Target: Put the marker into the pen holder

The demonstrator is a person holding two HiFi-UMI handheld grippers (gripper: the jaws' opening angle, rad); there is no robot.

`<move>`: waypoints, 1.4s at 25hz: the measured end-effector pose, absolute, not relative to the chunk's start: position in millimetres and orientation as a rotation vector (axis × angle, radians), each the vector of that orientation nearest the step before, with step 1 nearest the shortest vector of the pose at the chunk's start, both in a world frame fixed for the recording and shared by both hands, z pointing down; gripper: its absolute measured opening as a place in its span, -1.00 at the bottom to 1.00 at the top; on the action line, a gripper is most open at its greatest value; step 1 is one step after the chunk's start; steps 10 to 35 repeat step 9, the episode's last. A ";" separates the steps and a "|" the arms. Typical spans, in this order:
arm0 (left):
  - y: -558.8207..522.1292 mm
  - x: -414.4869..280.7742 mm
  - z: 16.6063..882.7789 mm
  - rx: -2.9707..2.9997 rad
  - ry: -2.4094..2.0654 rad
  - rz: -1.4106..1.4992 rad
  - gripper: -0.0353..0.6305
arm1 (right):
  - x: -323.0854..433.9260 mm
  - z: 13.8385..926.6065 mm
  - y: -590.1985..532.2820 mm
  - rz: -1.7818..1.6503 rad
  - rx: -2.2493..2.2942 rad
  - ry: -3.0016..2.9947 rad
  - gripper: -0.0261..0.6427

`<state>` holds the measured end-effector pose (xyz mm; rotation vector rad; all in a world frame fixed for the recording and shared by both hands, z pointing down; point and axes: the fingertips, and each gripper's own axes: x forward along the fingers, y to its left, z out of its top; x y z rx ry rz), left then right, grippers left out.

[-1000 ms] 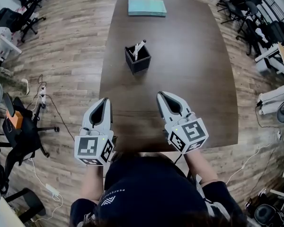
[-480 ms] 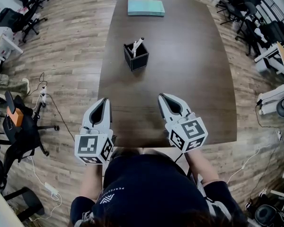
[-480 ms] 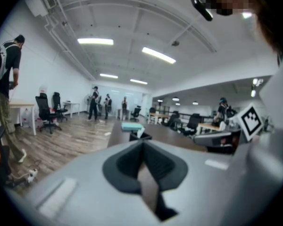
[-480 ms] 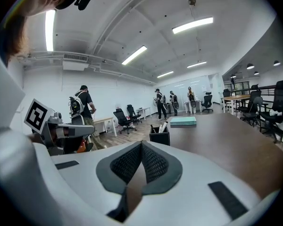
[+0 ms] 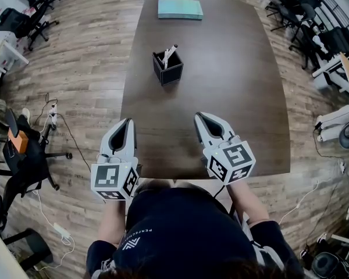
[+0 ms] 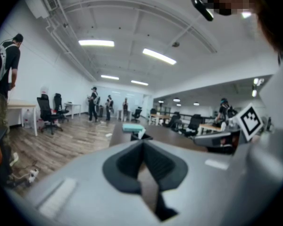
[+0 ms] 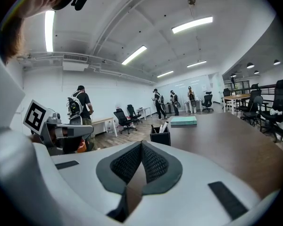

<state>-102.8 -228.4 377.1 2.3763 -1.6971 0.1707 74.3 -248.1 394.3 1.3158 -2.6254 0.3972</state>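
A black square pen holder (image 5: pixel 168 70) stands upright mid-table, with a white marker (image 5: pixel 170 54) leaning out of its top along with other pens. It also shows in the right gripper view as the pen holder (image 7: pixel 160 136) with the marker (image 7: pixel 164 126) sticking up. My left gripper (image 5: pixel 128 122) hovers over the table's near left edge, shut and empty. My right gripper (image 5: pixel 198 116) is over the near part of the table, also shut with nothing in it. Both are well short of the holder. In the gripper views the left gripper (image 6: pixel 142 143) and the right gripper (image 7: pixel 141 144) show their jaws pressed together.
A teal book (image 5: pixel 180 9) lies at the far end of the dark brown table (image 5: pixel 238 80). Office chairs (image 5: pixel 23 19) stand on the wood floor to the left, more chairs and desks to the right (image 5: pixel 314 34). Cables (image 5: pixel 55 118) run along the floor. People stand far off (image 7: pixel 80 108).
The head view has shifted slightly. Both grippers stay shut in nearly the same place, and the marker stays in the holder.
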 end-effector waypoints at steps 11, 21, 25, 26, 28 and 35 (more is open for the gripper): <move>-232.3 -103.9 373.8 2.379 -1.702 0.172 -0.88 | 65.4 392.1 -252.4 0.398 1.279 -2.647 -0.92; -232.3 -103.9 373.8 2.379 -1.702 0.172 -0.88 | 65.4 392.1 -252.4 0.398 1.279 -2.647 -0.92; -232.3 -103.9 373.8 2.379 -1.702 0.172 -0.88 | 65.4 392.1 -252.4 0.398 1.279 -2.647 -0.92; -232.3 -103.9 373.8 2.379 -1.702 0.172 -0.88 | 65.4 392.1 -252.4 0.398 1.279 -2.647 -0.92; -232.3 -103.9 373.8 2.379 -1.702 0.172 -0.88 | 65.4 392.1 -252.4 0.398 1.279 -2.647 -0.92; -232.3 -103.9 373.8 2.379 -1.702 0.172 -0.88 | 65.4 392.1 -252.4 0.398 1.279 -2.647 -0.92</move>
